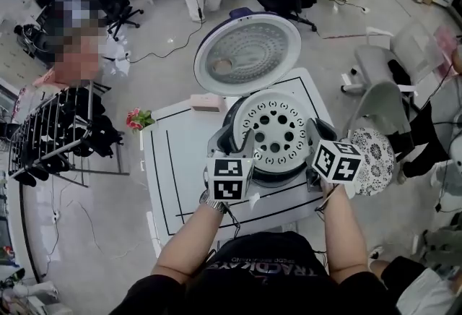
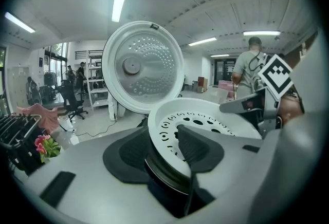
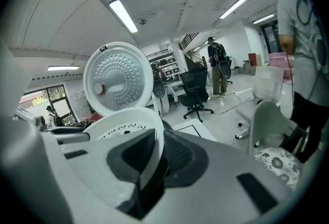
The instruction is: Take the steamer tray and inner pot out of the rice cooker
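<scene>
The rice cooker [image 1: 221, 139] sits mid-counter [image 1: 162, 162], its lid [image 1: 247, 53] standing open at twelve o'clock. The white steamer tray [image 1: 276, 129] is in the cooker's mouth, over the dark inner pot [image 2: 164, 169]. The left tool [image 2: 159, 133] is closed halfway over the tray's rim at eight o'clock. The right tool [image 3: 159, 138] pinches the rim narrowly at four o'clock.

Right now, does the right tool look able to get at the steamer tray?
Yes, it looks so: the lid is swung up out of the way, nothing lies on the steamer tray, and the tray's near rim already sits between the jaws of the right tool.
</scene>
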Motion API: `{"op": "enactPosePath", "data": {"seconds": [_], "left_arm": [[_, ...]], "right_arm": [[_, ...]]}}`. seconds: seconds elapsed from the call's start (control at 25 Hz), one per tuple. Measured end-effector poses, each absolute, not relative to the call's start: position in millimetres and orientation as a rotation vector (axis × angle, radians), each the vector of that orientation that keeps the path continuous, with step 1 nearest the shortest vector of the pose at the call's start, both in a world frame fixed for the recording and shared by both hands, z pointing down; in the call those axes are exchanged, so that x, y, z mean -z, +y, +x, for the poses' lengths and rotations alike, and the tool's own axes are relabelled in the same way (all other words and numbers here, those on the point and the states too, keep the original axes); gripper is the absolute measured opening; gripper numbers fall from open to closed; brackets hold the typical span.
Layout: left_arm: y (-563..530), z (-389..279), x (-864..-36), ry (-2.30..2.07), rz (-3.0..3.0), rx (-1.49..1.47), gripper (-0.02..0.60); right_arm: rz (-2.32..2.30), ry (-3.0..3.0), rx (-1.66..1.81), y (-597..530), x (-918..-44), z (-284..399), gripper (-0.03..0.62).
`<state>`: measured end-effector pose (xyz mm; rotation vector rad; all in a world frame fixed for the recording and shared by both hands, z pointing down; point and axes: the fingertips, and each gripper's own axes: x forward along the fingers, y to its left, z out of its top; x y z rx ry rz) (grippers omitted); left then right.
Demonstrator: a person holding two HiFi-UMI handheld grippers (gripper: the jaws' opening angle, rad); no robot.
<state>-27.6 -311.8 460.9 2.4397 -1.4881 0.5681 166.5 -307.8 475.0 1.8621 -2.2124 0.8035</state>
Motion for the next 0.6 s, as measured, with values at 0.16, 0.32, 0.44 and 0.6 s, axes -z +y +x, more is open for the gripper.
{"op": "enactPosePath", "data": {"seconds": [0.16, 0.32, 0.44, 0.6], "left_arm": [[-316, -35, -464, -1.542, 2.371, -0.56, 0.138], [-317, -37, -456, -1.606, 2.355, -0.53, 0.115], [-315, -38, -452, -1.62, 2.345, -0.505, 0.109], [-311, -41, -444, -1.644, 2.34, -0.461, 0.106]], "right_arm": [[1.842, -2.224, -0.789, -309, -476, 163, 0.055], [1.833, -2.218, -0.719, -309, -471, 162, 0.057], [1.833, -2.229, -0.678, -308, -462, 162, 0.057], [1.832, -2.259, -0.611, -307, -444, 159, 0.057]]}}
